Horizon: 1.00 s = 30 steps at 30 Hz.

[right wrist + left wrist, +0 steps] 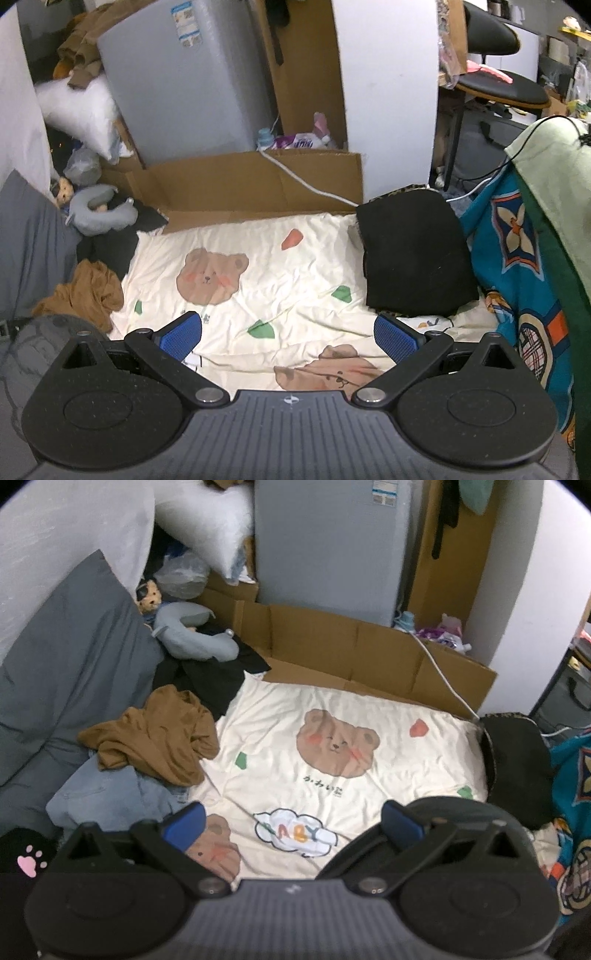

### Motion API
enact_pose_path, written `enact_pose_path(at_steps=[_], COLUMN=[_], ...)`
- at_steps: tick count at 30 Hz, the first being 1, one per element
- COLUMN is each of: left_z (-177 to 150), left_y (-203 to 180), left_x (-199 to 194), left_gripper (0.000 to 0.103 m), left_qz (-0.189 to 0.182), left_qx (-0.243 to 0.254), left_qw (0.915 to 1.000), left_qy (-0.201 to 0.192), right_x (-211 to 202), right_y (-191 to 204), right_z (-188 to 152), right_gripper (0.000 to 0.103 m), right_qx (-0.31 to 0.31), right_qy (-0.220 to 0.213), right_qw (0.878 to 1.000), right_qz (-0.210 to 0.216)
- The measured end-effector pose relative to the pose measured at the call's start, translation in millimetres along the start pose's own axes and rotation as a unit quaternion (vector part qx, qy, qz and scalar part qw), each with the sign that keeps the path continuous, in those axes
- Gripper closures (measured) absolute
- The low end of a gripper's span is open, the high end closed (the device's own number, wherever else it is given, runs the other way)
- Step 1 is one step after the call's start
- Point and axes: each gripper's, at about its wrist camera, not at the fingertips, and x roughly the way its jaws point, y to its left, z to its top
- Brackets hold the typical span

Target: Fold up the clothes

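Clothes are seen on a bear-print sheet (388,716): the left gripper (291,821) and right gripper (288,334) are held above it in the foreground, fingers spread wide apart with nothing between them. Farther off, a crumpled brown garment (155,734) is heaped on pale blue jeans (107,797) at the left edge, a folded black garment (413,258) is laid at the right, and a cardboard sheet (240,181) is propped behind.

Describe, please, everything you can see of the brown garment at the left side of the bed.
The brown garment is a soft, thin-looking fabric, mustard-brown and plain, lying crumpled and unfolded in a loose heap. It rests partly on light blue jeans, touches a black garment behind it, and its edge overlaps the cream bear-print sheet. A grey pillow lies beside it. Neither gripper touches it.
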Motion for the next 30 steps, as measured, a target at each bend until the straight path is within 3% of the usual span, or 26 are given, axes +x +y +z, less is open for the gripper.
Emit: enact_pose_path(at_steps=[11, 18, 30], left_z=[-3, -3, -2], left_y=[6, -2, -7], left_x=[10, 8, 8], left_gripper=[0.000, 0.000, 0.000], left_qz=[-0.012, -0.001, 0.000], left_qx=[-0.028, -0.014, -0.007], left_qw=[0.9994, 0.9999, 0.9999], left_qy=[0.017, 0.010, 0.011], right_x=[24, 37, 41], right_y=[11, 33, 35], right_z=[-1, -8, -12], right_gripper=[0.001, 0.001, 0.001], right_qx=[0.016, -0.028, -0.032], right_qy=[0.006, 0.020, 0.027], right_qw=[0.999, 0.999, 0.998], right_qz=[0.042, 0.035, 0.037])
